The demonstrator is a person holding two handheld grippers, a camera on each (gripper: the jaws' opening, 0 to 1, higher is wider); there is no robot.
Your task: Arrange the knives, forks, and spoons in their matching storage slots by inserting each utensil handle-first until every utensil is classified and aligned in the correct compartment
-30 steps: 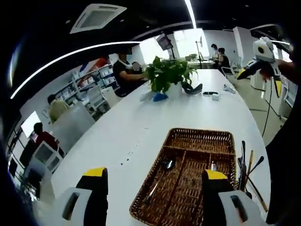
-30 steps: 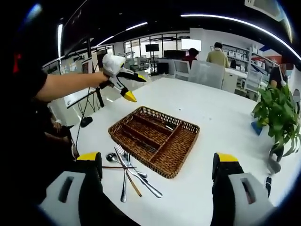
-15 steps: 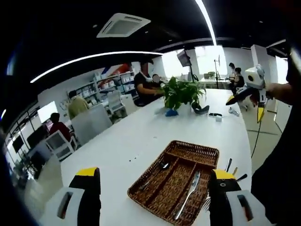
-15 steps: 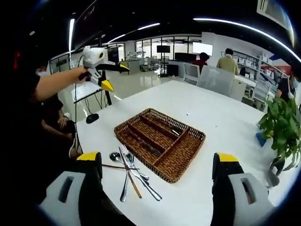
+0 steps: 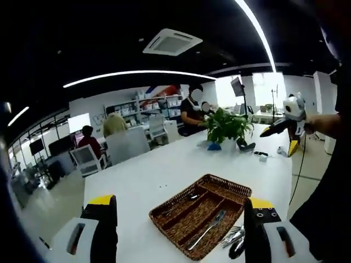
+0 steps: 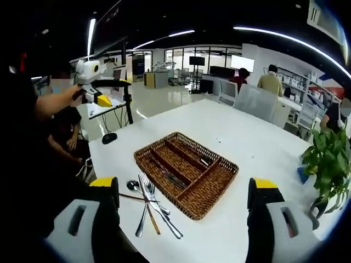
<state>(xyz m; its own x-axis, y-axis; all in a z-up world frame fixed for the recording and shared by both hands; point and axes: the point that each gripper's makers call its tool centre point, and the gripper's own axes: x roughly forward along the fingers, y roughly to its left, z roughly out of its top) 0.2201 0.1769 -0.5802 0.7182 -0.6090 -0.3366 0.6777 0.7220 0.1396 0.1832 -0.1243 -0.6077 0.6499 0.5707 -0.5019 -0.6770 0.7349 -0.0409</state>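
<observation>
Both grippers, left [image 5: 178, 233] and right [image 6: 184, 216], are held high with jaws apart and empty, so the basket [image 6: 186, 171] and loose cutlery [image 6: 151, 208] on the table [image 6: 247, 142] can be surveyed.

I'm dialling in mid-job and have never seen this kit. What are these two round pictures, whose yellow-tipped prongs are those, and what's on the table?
No robot arm here: a person carries a hand-held gripper in each hand, and each has a fisheye camera looking along its own fingers. The left gripper and right gripper are the yellow-tipped pairs rising from the bottom of their own views; both are open and hold nothing. Each view also catches the other gripper raised in the air. On the white table sits a wicker cutlery tray with some utensils already in its slots. A loose pile of cutlery lies on the table beside the tray. A potted plant stands further along the table.
</observation>
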